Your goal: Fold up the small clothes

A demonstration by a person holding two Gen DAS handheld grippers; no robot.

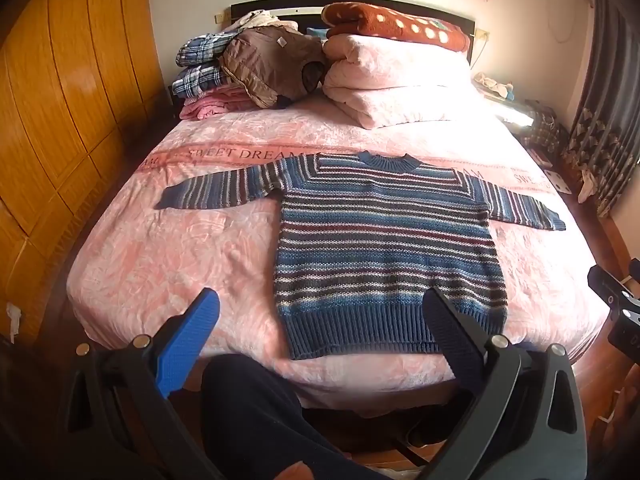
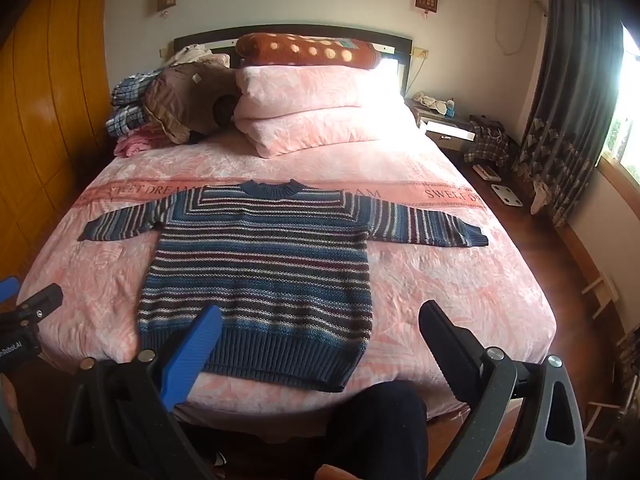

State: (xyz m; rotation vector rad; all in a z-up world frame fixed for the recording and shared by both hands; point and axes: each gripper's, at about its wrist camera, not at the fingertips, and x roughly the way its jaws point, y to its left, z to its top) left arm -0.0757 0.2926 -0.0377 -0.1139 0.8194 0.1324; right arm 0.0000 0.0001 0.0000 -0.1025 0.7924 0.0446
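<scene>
A blue, grey and white striped knitted sweater [image 1: 384,236] lies flat and face up on the pink patterned bed cover [image 1: 168,248], sleeves spread out to either side and its ribbed hem toward the bottom of the frame, near the bed's foot edge.

In the left wrist view the left hand-held gripper [image 1: 320,320] sits low in the frame, held above the foot of the bed and aimed along it. Its jaws stand wide apart (one blue pad, one black) with nothing between them; the black finger overlaps the sweater's hem in the picture, though contact cannot be judged.

In the right wrist view the right hand-held gripper [image 2: 320,328] takes a matching pose at the bottom of the frame, also spread wide and empty, its blue finger overlapping the hem's left part. The left gripper's body shows at that frame's left edge.

A dark-trousered leg [image 1: 256,412] fills the lower centre. Folded pink quilts [image 2: 316,108] and piled clothes sit at the headboard, upper centre.
</scene>
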